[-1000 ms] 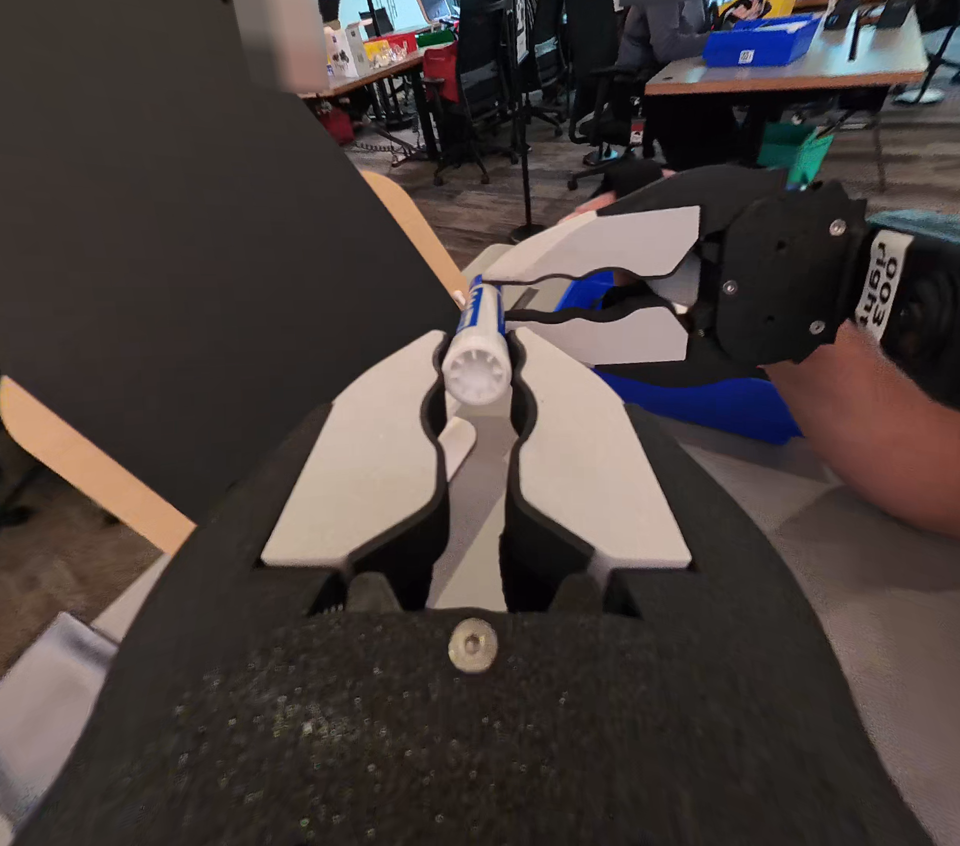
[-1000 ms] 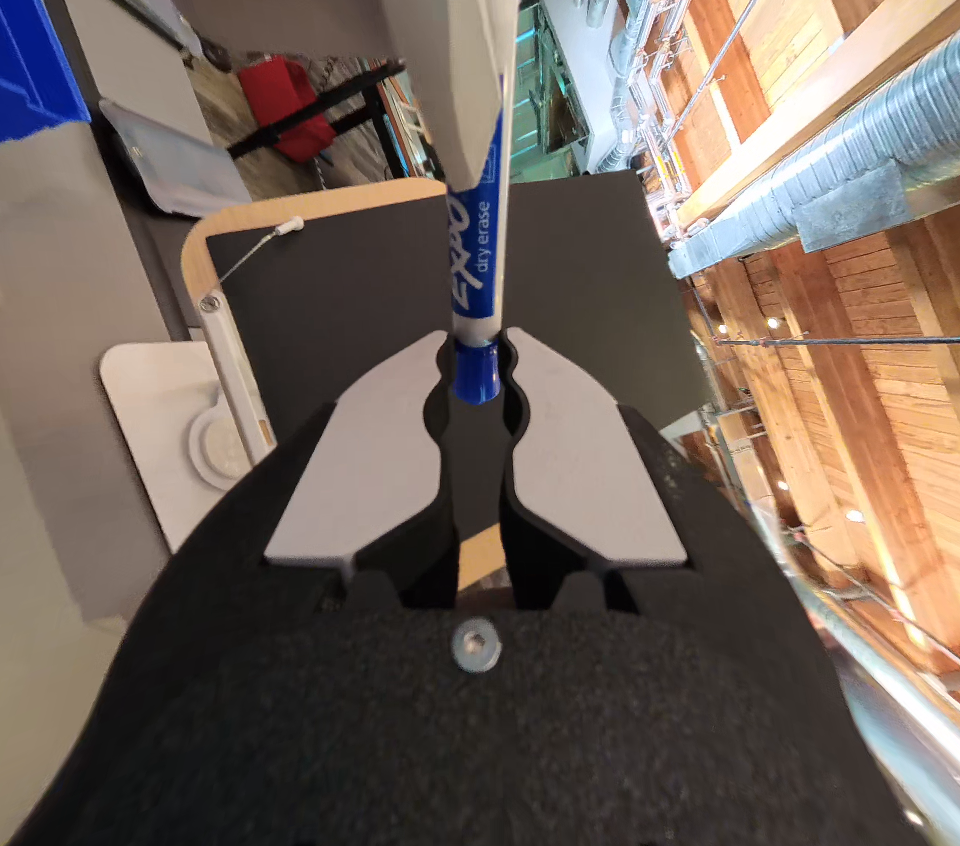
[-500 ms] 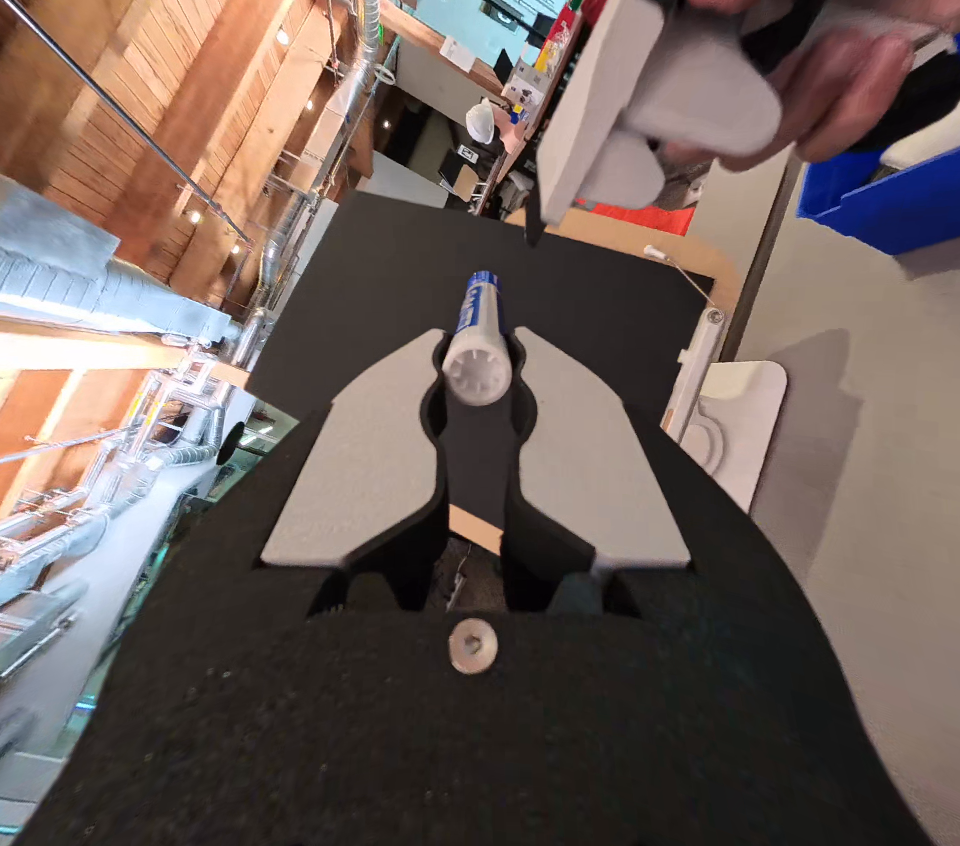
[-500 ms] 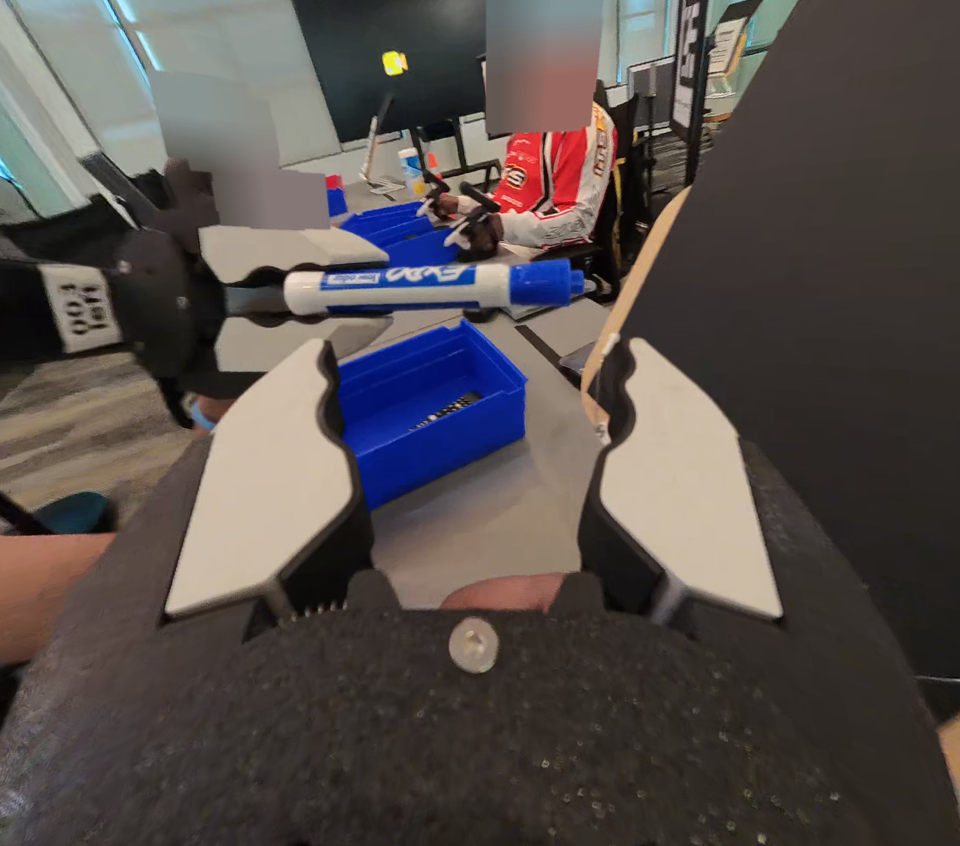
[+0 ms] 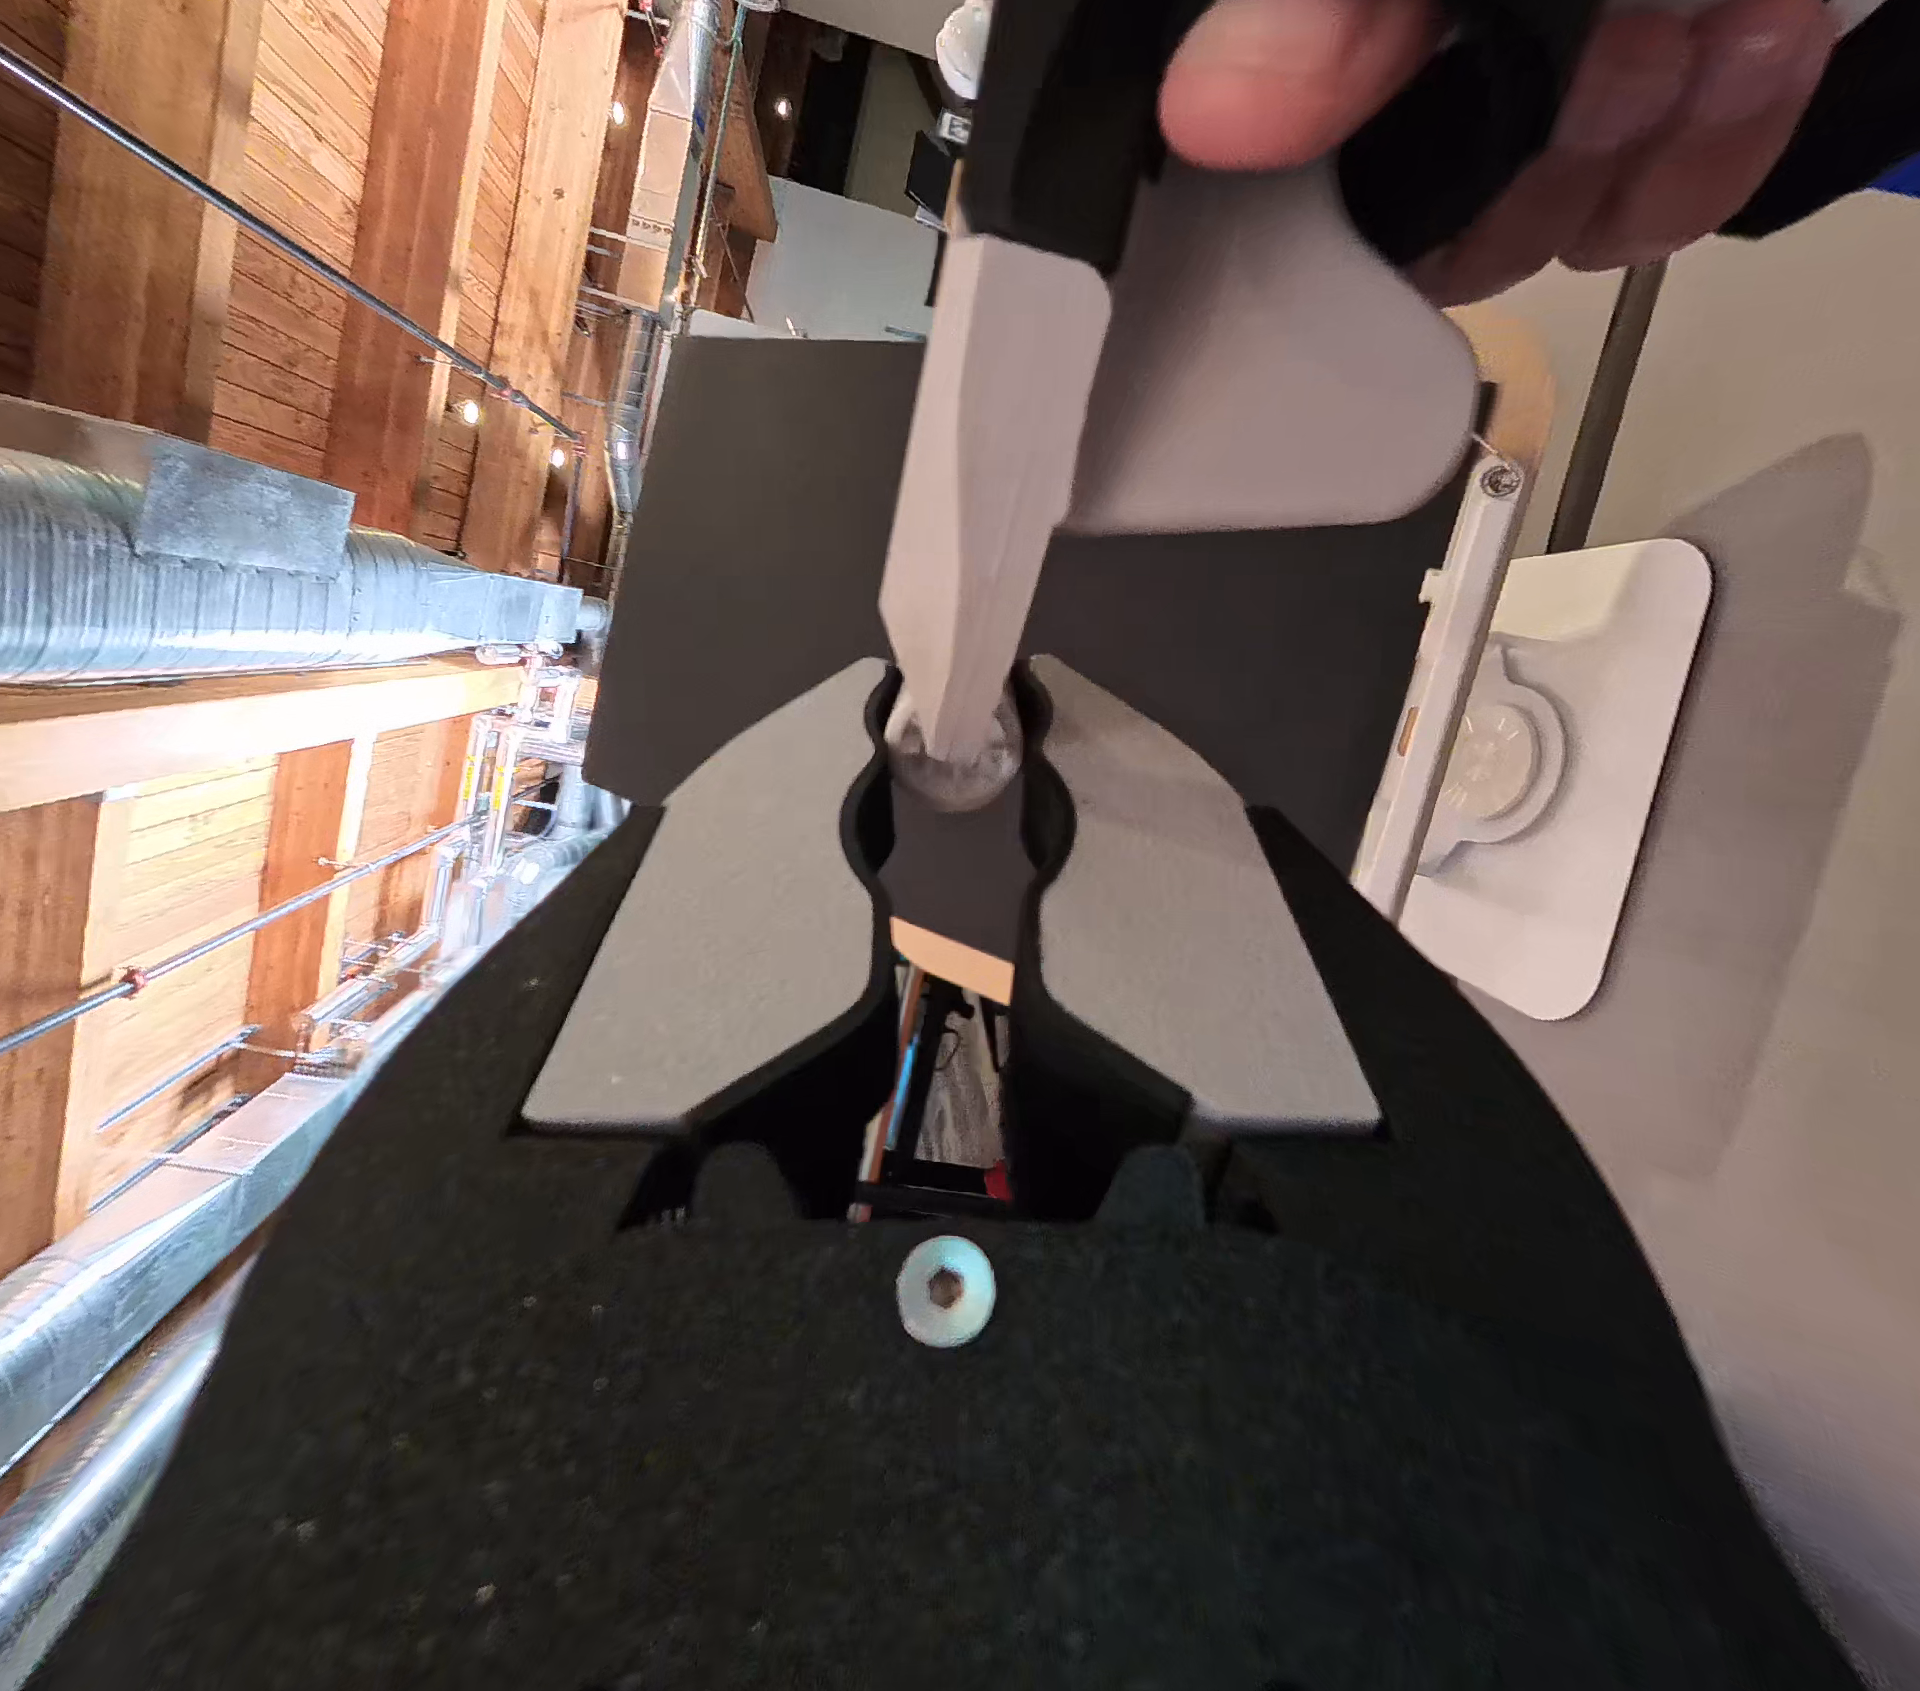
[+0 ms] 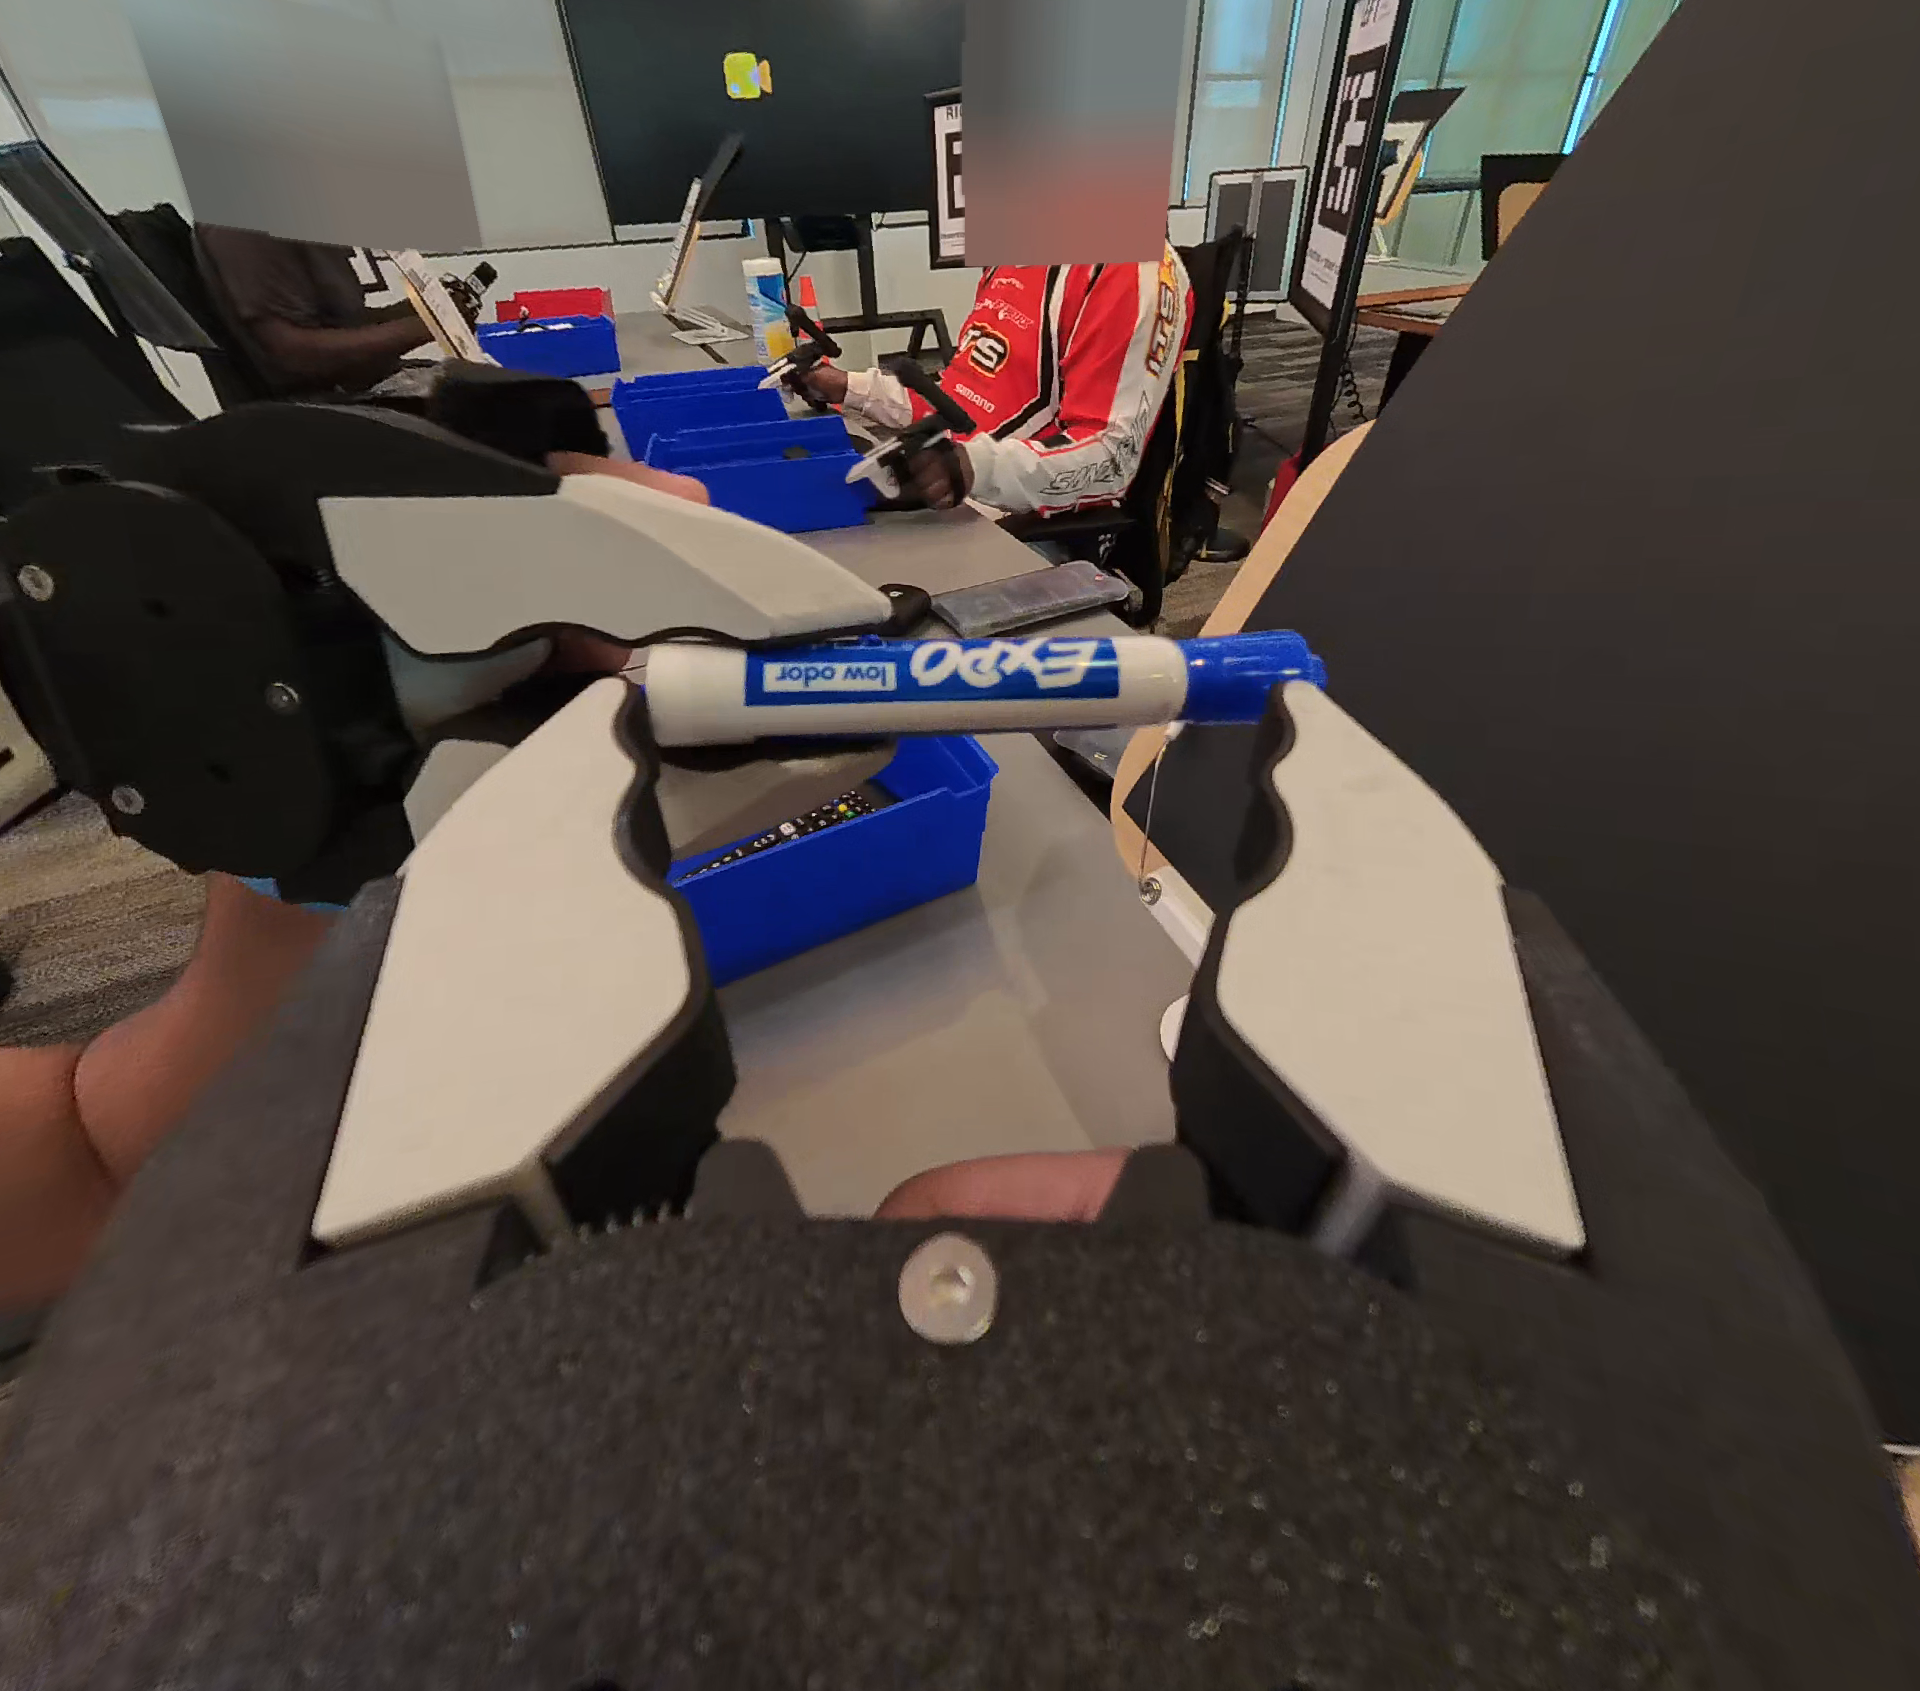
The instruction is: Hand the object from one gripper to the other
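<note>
We held the marker [image 6: 966,687] level above the bench [image 6: 956,1049], its white end clamped in our left hand-held gripper [image 5: 954,742]. Our right hand-held gripper [image 6: 951,737] stood wide apart, the marker lying lengthwise between its fingertips. Closing so would likely press the marker endwise, and it might skew or drop toward the blue bin [image 6: 862,862].

Printed lettering, not reproduced here, runs upside down along the blue label of the white marker [image 6: 966,685], across a seated person's red-and-white jersey [image 6: 1060,384] and on a black-and-white coded sign board [image 6: 1361,124], while the dark screen [image 6: 769,52] shows a small yellow icon.
</note>
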{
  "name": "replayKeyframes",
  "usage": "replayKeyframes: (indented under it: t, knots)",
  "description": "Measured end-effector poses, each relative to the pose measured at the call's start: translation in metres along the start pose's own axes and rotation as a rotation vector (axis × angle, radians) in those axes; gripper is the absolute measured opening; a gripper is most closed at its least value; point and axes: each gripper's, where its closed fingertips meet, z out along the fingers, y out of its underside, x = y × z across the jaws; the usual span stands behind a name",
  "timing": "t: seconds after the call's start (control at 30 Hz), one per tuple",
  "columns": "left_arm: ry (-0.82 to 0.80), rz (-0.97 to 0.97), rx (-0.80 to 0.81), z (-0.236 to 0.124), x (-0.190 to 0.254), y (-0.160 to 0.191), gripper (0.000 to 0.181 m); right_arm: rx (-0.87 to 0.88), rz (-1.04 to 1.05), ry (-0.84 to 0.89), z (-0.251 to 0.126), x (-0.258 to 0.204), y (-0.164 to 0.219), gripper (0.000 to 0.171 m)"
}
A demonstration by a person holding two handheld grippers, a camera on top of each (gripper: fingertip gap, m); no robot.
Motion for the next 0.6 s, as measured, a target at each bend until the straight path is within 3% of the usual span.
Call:
replayKeyframes:
  t: [0.6]
  knots:
    - [-0.020,0.103,0.044,-0.009,0.004,-0.019,0.020,0.031,-0.072,-0.096,-0.009,-0.009,0.001,0.120]
